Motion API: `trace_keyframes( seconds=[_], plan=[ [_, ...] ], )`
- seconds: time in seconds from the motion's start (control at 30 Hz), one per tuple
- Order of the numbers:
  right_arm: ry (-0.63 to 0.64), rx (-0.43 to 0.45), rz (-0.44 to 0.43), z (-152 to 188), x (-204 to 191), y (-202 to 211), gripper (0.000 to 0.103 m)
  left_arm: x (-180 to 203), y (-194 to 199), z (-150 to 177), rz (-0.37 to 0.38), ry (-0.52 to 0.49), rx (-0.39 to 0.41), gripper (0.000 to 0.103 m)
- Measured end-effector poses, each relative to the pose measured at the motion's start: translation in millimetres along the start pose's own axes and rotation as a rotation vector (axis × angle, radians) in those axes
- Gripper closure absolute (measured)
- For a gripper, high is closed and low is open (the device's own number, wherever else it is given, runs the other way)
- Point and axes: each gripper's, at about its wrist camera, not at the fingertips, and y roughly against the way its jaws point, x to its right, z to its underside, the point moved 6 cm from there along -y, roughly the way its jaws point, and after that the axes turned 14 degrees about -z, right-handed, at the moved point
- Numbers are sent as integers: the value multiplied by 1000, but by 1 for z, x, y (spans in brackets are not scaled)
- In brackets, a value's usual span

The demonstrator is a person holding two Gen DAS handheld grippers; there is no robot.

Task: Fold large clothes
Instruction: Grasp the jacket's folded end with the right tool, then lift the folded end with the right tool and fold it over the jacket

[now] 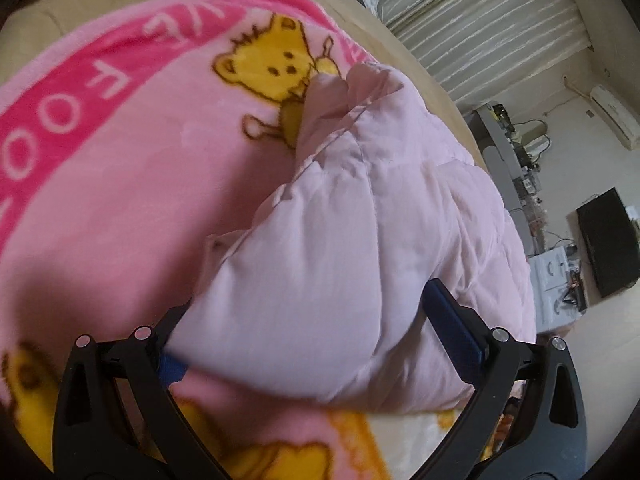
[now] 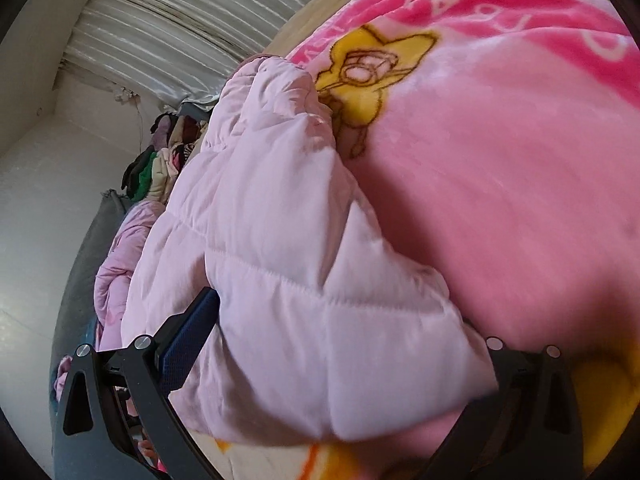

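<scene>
A pale pink quilted puffer jacket lies bunched on a pink fleece blanket printed with yellow bears. My left gripper stands wide, its fingers on either side of a thick fold of the jacket; the blue pad of the right finger shows, the left pad is mostly hidden under fabric. In the right wrist view the jacket fills the space between my right gripper's fingers; the left blue pad presses its side, the right finger is buried behind the fabric.
The blanket covers a beige bed. White pleated curtains hang behind it. A desk with clutter and a black box stand at right. A pile of clothes and another pink garment lie at left.
</scene>
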Motion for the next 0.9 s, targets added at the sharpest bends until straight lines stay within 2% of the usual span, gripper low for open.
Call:
trace_keyframes(
  seconds=[0.1,0.2,0.27,0.33,0.4,0.43,0.5,0.6,0.67,0.77,0.9],
  plan=[
    [23,-7,7,-2,-2,-5,8,3,-11,-3,34,21,-30,8],
    [26,-3,-6,-4,-2,-6,17,4,-25,-1,110,87,-65,8],
    [41,-7,-13,-3,-3,-6,28,8,-26,0,100,80,-45,8],
    [59,-7,-11,-2,-5,-6,35,14,-23,3,76,51,-24,11],
    [80,-5,-13,-2,-10,-6,43,20,-17,5,60,23,1,31],
    [100,-2,-9,-1,-13,-5,48,25,-11,5,59,1,25,36],
    [143,1,12,-1,-20,-4,54,32,-2,6,44,-42,57,55],
    [198,6,51,1,-31,-1,62,44,13,9,14,-107,95,65],
    [245,1,80,1,-42,2,66,49,18,7,0,-131,111,68],
    [302,6,96,-2,-58,8,69,59,33,7,-24,-176,149,71],
    [394,32,139,-2,-86,19,71,66,49,8,-15,-189,173,72]
  ],
)
